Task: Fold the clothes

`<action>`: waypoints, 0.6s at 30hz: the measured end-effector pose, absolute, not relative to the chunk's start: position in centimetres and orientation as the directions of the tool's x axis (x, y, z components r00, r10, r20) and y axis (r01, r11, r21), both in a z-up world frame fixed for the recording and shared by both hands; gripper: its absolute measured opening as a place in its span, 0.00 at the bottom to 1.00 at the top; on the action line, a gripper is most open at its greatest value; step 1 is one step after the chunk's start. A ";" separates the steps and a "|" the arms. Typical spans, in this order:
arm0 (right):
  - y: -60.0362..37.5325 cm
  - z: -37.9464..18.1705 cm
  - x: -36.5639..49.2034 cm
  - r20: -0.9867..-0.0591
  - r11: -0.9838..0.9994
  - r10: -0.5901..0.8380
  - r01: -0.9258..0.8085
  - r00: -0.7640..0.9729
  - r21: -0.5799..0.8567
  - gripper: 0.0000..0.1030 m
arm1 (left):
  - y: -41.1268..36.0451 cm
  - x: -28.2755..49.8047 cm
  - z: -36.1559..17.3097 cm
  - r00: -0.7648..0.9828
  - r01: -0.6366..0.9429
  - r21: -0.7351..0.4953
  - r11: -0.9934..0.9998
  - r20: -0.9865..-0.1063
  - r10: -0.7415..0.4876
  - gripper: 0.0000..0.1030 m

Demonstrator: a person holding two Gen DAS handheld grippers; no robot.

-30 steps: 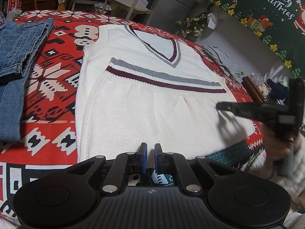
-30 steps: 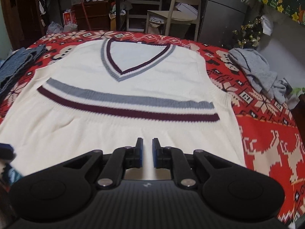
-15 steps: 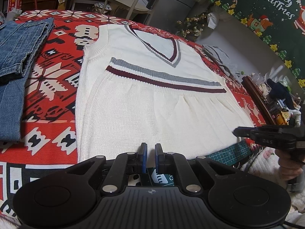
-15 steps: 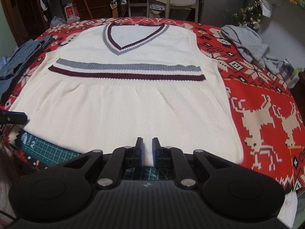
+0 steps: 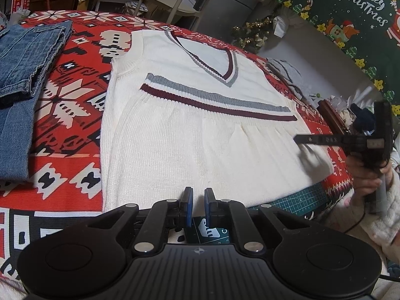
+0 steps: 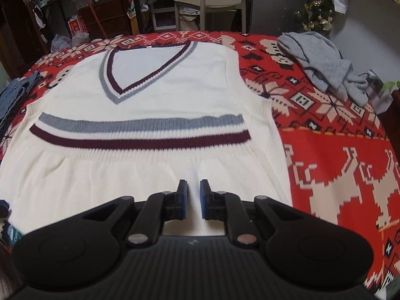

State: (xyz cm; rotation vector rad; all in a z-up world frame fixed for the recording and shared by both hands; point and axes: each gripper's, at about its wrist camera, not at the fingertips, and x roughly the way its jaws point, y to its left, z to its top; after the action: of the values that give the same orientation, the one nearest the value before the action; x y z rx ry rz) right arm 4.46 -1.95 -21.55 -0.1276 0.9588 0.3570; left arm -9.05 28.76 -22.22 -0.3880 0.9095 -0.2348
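Both grippers stand with a narrow gap between their blue-padded jaws, gripping nothing. Left gripper [image 5: 198, 206] sits at the near hem of the knit vest [image 5: 200, 125], over the hem's left part; its black linkage arms and ribbed housing fill the lower frame. Right gripper [image 6: 193, 203] hovers above the lower right part of the vest; in the left wrist view it appears from the side [image 5: 300, 140] as a thin dark bar held by a hand [image 5: 367, 172] in a fluffy white sleeve [image 5: 382, 215], casting a soft shadow on the knit.

Vest: cream, sleeveless, rib-knitted, lying flat and face up in the middle of the worktop, neck away from the cameras. A V-neck is edged in grey and maroon; a grey band and a maroon band cross the chest. Below the bands the fabric gathers into shallow vertical ridges.

Worktop covering: a red cloth [image 6: 337, 155] with white and black snowflake and reindeer motifs. A green cutting mat [image 5: 300, 200] with a grid shows under the vest's near hem.

Surroundings: folded blue denim [image 5: 22, 75] lies left of the vest, apart from it; a crumpled grey garment [image 6: 325, 67] lies at the far right corner. Beyond the worktop stand a pale chair [image 6: 212, 2], dark shelving, a tinsel decoration and a green "Merry Christmas" hanging [image 5: 350, 12]. Nothing lies on the vest.
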 end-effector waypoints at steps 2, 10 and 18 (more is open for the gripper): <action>-2.7 -21.7 3.9 -0.827 0.937 0.239 -0.345 0.510 0.058 0.11 | 28.8 -8.9 -22.3 0.595 0.036 -0.426 0.904 -0.718 -0.362 0.09; -5.5 -22.3 1.7 -0.856 0.947 0.235 -0.306 0.460 0.095 0.11 | 29.0 -8.7 -22.4 0.593 0.034 -0.437 0.899 -0.715 -0.370 0.09; -5.6 -20.3 3.3 -0.825 0.952 0.254 -0.283 0.505 0.119 0.11 | 28.9 -8.8 -22.4 0.593 0.034 -0.435 0.900 -0.716 -0.368 0.09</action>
State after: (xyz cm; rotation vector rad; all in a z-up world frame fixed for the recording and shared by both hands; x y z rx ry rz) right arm 3.33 -5.59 -20.30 -0.0326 0.9901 0.3241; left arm -8.76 28.93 -22.39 -0.4006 0.9114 -0.2407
